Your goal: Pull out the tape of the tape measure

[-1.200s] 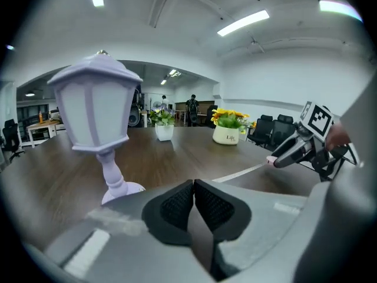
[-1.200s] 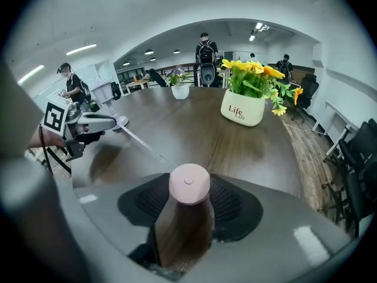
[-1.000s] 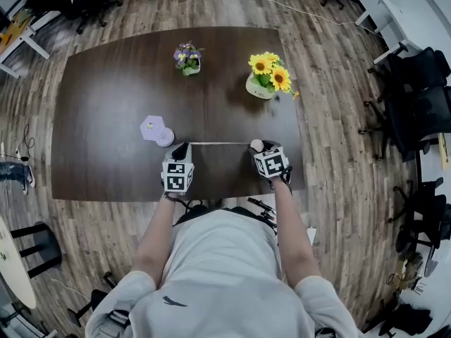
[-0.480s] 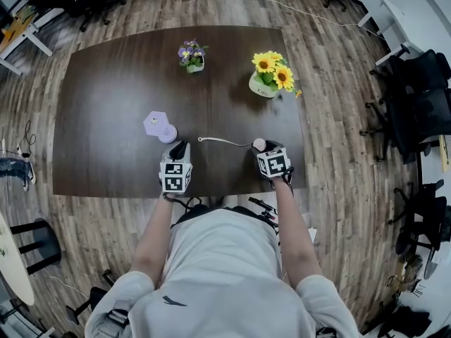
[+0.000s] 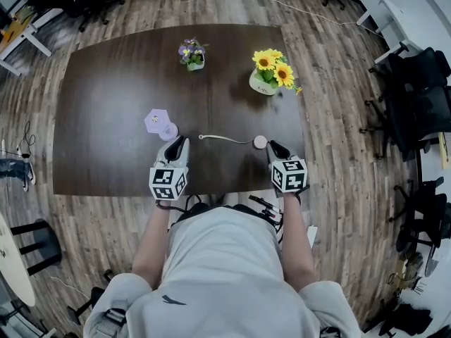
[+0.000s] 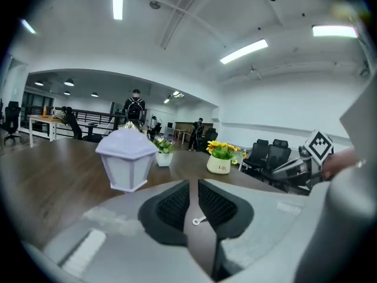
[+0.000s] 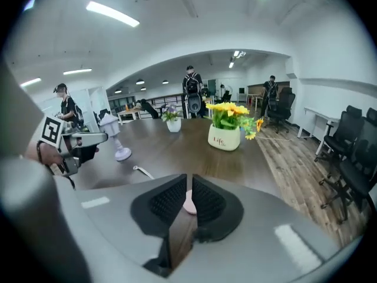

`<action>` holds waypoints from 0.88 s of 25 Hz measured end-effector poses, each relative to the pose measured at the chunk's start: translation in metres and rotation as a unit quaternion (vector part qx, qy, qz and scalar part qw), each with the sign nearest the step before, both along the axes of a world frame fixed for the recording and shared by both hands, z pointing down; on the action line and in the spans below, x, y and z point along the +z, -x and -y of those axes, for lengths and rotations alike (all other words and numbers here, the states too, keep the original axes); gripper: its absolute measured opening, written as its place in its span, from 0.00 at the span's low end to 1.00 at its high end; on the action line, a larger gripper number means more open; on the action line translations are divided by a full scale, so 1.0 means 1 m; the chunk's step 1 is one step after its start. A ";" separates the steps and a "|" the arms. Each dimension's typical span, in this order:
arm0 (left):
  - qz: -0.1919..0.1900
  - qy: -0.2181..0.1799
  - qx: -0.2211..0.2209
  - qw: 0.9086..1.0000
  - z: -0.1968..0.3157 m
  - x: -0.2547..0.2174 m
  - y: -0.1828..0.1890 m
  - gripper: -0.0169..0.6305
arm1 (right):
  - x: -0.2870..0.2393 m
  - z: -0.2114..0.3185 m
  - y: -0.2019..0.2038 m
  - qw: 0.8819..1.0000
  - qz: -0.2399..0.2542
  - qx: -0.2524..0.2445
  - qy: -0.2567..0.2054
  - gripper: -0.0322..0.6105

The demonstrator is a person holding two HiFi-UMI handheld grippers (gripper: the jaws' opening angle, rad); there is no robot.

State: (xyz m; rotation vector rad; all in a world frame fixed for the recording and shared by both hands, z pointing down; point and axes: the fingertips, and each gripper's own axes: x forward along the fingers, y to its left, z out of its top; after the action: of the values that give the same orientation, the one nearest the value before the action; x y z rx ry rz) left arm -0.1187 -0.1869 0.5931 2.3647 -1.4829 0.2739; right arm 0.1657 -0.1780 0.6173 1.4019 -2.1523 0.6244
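The pink round tape measure (image 5: 260, 141) lies on the dark table (image 5: 106, 104), with a short length of tape (image 5: 225, 140) curving out to its left. My left gripper (image 5: 177, 144) sits just behind and left of the tape's end; its jaws (image 6: 194, 184) stand slightly apart with nothing between them, and the tape's hook (image 6: 198, 220) lies on the table beyond them. My right gripper (image 5: 271, 146) is just right of the case and apart from it. Its jaws (image 7: 189, 178) are closing, almost together and empty, and the pink case (image 7: 189, 205) shows past them.
A lilac lantern ornament (image 5: 156, 122) stands close to the left gripper's far left side. A small pot of purple flowers (image 5: 191, 53) and a white pot of sunflowers (image 5: 270, 71) stand at the table's far side. The table's near edge runs under both grippers.
The tape was stretched straight between both grippers. The left let its end go, the right let go of the case, the tape shortened and curved, and both grippers drew back toward me.
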 end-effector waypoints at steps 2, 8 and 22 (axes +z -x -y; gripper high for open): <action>-0.010 -0.018 0.009 1.000 -0.002 -0.018 -0.003 0.10 | -0.026 -0.002 0.001 0.999 0.011 -0.001 -0.039 0.05; -0.012 -0.082 0.041 0.996 -0.013 -0.072 -0.013 0.04 | -0.102 -0.013 0.000 0.987 0.042 -0.012 -0.157 0.05; 0.003 -0.130 0.048 0.990 -0.014 -0.112 -0.015 0.04 | -0.137 -0.020 -0.007 0.978 0.066 0.005 -0.197 0.05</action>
State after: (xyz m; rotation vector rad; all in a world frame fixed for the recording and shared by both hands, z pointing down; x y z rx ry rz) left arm -0.1033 -0.1734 0.4809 2.6453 -1.4878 0.1155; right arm 0.1724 -0.1580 0.4801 1.6079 -2.4750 0.3099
